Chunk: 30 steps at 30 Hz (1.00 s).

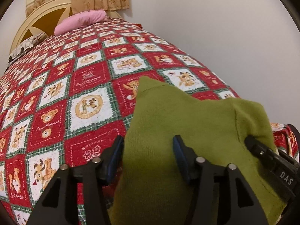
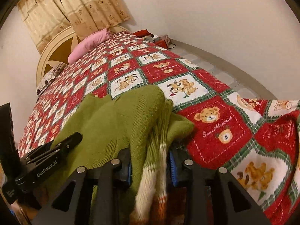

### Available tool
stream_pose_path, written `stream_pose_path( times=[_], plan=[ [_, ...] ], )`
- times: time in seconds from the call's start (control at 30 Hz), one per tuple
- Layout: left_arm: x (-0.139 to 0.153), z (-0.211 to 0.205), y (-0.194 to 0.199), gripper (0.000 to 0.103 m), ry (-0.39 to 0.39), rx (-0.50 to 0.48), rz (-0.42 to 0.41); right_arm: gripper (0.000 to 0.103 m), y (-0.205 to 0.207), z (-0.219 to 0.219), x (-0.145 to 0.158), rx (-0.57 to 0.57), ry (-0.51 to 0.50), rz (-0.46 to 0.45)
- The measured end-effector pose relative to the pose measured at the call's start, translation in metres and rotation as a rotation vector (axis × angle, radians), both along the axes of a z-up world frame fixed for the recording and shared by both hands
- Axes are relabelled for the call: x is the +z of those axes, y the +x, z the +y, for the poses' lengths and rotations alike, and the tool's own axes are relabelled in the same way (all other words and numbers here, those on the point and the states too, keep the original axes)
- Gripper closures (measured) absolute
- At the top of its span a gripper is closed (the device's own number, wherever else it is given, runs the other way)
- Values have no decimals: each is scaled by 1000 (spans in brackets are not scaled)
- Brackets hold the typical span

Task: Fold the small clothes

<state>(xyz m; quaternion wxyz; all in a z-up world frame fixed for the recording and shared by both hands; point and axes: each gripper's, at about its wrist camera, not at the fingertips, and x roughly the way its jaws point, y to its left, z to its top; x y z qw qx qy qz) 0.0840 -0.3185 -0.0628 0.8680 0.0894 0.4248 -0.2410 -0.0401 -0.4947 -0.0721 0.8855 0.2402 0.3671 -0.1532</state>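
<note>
A small olive-green knit garment (image 1: 180, 116) lies on the bed's red teddy-bear quilt (image 1: 84, 86) near its foot edge. My left gripper (image 1: 148, 155) is open, its blue-padded fingers either side of the garment's left part. The right gripper also shows in the left wrist view (image 1: 251, 142) at the garment's right edge. In the right wrist view my right gripper (image 2: 150, 166) has its jaws partly apart around a bunched fold of the green garment (image 2: 120, 121) with its white and orange striped hem (image 2: 153, 178). The left gripper also shows in the right wrist view (image 2: 75, 136) at lower left, resting on the cloth.
A pink pillow (image 1: 82, 21) and a patterned pillow (image 1: 26, 46) lie at the cream headboard (image 1: 46, 11). A white wall (image 1: 225, 37) runs along the bed's right side. Tan curtains (image 2: 75, 9) hang behind. Red boxes (image 2: 157, 38) sit on the floor by the far corner.
</note>
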Motion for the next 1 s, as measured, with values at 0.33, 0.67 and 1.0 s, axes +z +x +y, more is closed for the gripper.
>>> stream_pose_path(
  times=[0.33,0.67,1.0],
  plan=[
    [0,-1,-3,38,26,4,-31,69,-63,42,60,-50,-237,-90],
    [1,-2,-5,31,48,12,-46,98,-73,113,41,99,-301,1],
    [13,24,-36,19,6,-82,-79,98,-64,68,8,-54,-203,108]
  ],
)
